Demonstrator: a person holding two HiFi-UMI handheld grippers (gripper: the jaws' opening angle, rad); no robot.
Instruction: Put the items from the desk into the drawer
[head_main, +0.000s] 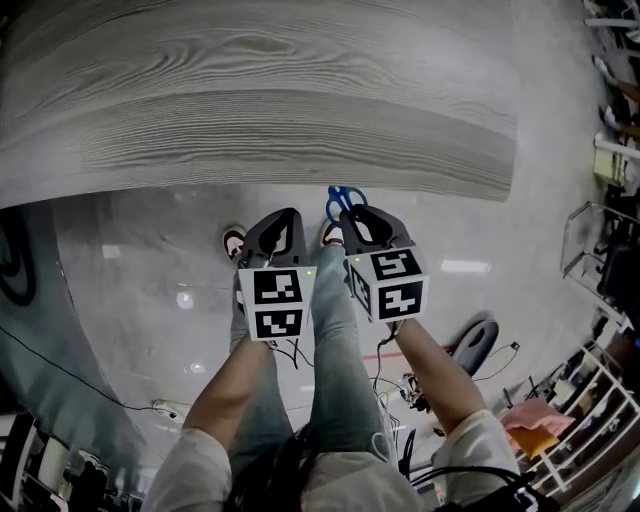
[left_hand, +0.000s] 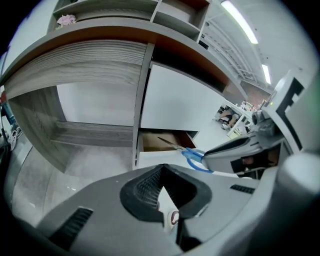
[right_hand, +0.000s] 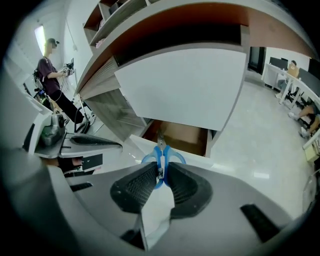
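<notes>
- Scissors (right_hand: 162, 154), blue-handled, are clamped at the handle loops by the right gripper (right_hand: 161, 172). The blades point away, toward the open drawer (right_hand: 182, 136).
- The left gripper (left_hand: 161, 169) is pinched together with nothing in it, level with and just beside the right one.
- The drawer sits low under the tabletop (head_main: 250, 110), to the right, pulled out, with its brown inside showing.
- Step, as judged: carrying the scissors to the drawer, not yet over it.
- To do it well, bring the blade tips past the drawer's near front edge, sink low inside, and only then part the jaws.
- Risk: the hold on the rounded loops is narrow and the blades may swing. Move slowly and keep the tips off the front panel.
</notes>
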